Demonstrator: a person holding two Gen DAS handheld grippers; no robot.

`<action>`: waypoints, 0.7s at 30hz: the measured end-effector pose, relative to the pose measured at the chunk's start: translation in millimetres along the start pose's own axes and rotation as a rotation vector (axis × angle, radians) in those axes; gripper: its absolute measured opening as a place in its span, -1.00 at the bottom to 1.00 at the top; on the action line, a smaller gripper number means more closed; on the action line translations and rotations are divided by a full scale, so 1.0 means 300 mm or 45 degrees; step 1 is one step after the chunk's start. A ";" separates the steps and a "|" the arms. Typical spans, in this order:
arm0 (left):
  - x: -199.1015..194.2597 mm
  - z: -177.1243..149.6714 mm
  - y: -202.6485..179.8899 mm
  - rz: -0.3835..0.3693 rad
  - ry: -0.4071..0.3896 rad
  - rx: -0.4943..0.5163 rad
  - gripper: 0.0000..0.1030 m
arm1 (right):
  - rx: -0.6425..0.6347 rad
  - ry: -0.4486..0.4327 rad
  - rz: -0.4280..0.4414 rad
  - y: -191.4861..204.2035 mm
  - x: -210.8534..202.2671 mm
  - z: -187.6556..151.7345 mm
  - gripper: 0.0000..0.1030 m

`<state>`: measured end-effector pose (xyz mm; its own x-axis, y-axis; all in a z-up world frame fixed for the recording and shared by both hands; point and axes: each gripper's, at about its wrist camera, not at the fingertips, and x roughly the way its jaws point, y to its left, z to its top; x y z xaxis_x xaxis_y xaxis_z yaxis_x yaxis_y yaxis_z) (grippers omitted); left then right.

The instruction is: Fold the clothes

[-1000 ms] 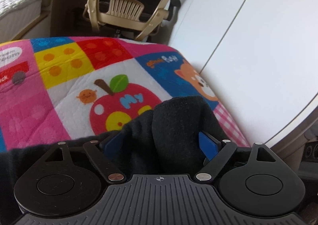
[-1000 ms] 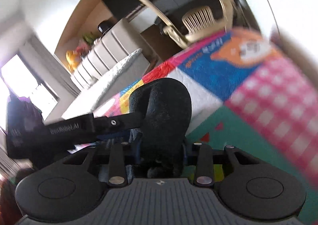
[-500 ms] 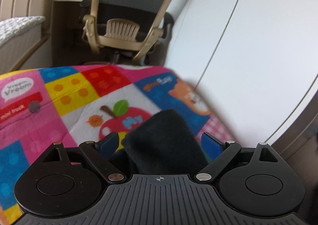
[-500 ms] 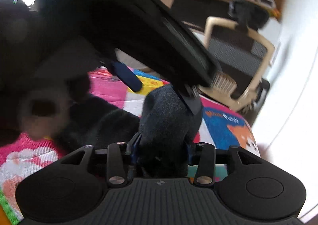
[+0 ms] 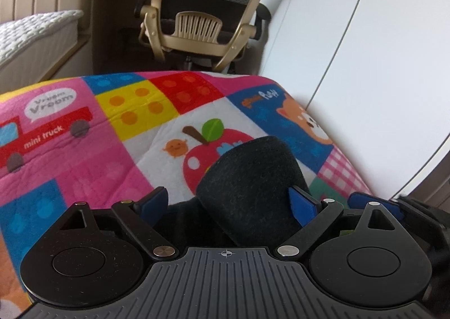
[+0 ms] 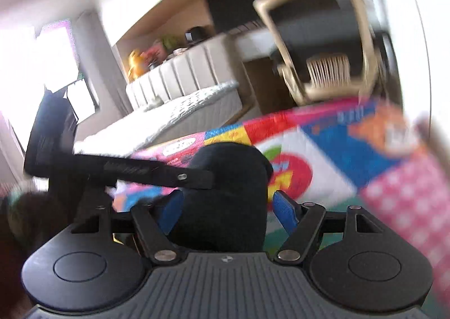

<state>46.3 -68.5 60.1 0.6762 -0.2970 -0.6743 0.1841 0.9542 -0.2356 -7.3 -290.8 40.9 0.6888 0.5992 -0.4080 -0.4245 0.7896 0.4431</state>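
A black garment bulges up between the fingers of my left gripper, whose blue pads stand wide apart; the cloth touches the right pad only. In the right wrist view the same black garment fills the gap of my right gripper, whose blue pads are spread apart with a gap on the right side. The left gripper's black body crosses that view at the left. Both hover over a colourful patchwork mat.
A beige office chair stands beyond the mat's far edge. A beige bed with a white quilt is at the left. A white wall runs along the right.
The right gripper's pads, pinched on the black cloth before, have spread apart. The right view has swung sharply. The left gripper has stayed wide and lifted slightly over the mat.
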 end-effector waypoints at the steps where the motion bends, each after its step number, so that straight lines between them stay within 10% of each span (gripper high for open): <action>1: -0.004 -0.001 0.008 0.005 0.001 0.001 0.87 | 0.093 0.019 0.015 -0.028 0.014 0.000 0.38; 10: -0.040 -0.018 0.092 0.041 0.016 -0.068 0.90 | 0.472 0.197 0.210 -0.116 0.166 -0.075 0.26; 14: -0.051 -0.019 0.098 0.044 0.011 -0.087 0.90 | 0.336 0.162 0.167 -0.069 0.131 -0.044 -0.07; 21: -0.035 -0.012 0.033 -0.041 0.004 -0.072 0.88 | -0.015 0.085 -0.059 -0.023 0.006 0.035 -0.07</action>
<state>38.4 -55.9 62.3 0.6680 -0.3280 -0.6680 0.1654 0.9406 -0.2964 3.1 -296.5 45.7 0.6674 0.5693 -0.4800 -0.4004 0.8178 0.4134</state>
